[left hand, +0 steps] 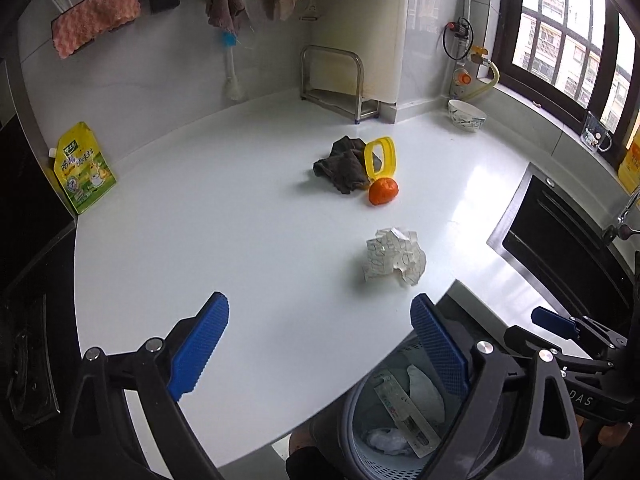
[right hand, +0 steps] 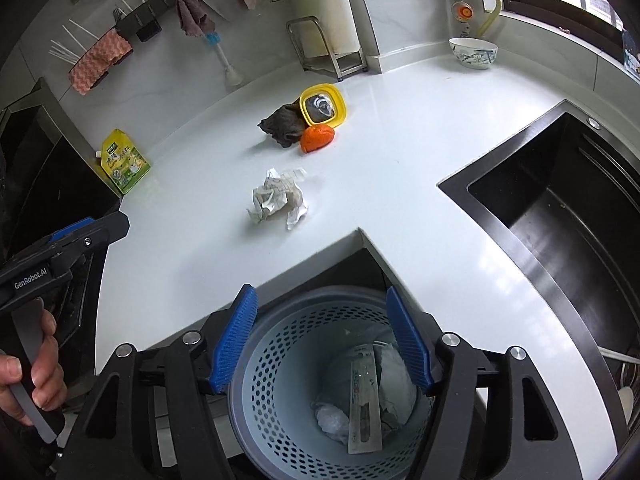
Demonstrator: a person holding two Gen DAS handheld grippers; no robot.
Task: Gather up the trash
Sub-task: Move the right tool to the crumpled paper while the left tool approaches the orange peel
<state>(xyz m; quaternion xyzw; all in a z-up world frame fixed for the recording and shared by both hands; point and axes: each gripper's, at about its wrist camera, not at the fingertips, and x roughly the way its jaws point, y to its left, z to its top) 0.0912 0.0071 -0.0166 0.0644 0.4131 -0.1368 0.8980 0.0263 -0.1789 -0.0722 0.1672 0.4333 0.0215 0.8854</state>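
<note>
The left claw hangs released over the near edge of the white table, its blue pads spread wide with nothing between them. The right claw is likewise released, poised directly above the perforated grey-blue trash basket that stands below the table's notched corner.

The right wrist view looks straight down into the basket: a flat printed wrapper strip, a crumpled clear plastic wad and a pale sheet of paper lie at its bottom. The left wrist view catches only part of the basket, cut off by the claw's own right finger, though the same strip shows inside.

A crumpled ball of printed paper sits on the table, well apart from both claws and near the notch above the basket; in the right view it lies ahead and left of the claw. Farther back, a tangerine lies just beside a dark grey rag and a yellow-rimmed lid. From the left that lid appears edge-on; the right view shows its broad face, with a clear centre.

Only the right view shows the black sink in full and the person's left hand wrapped around the other tool's handle. A yellow-green seasoning pouch leans at the table's left end, and a patterned bowl rests near the window.
</note>
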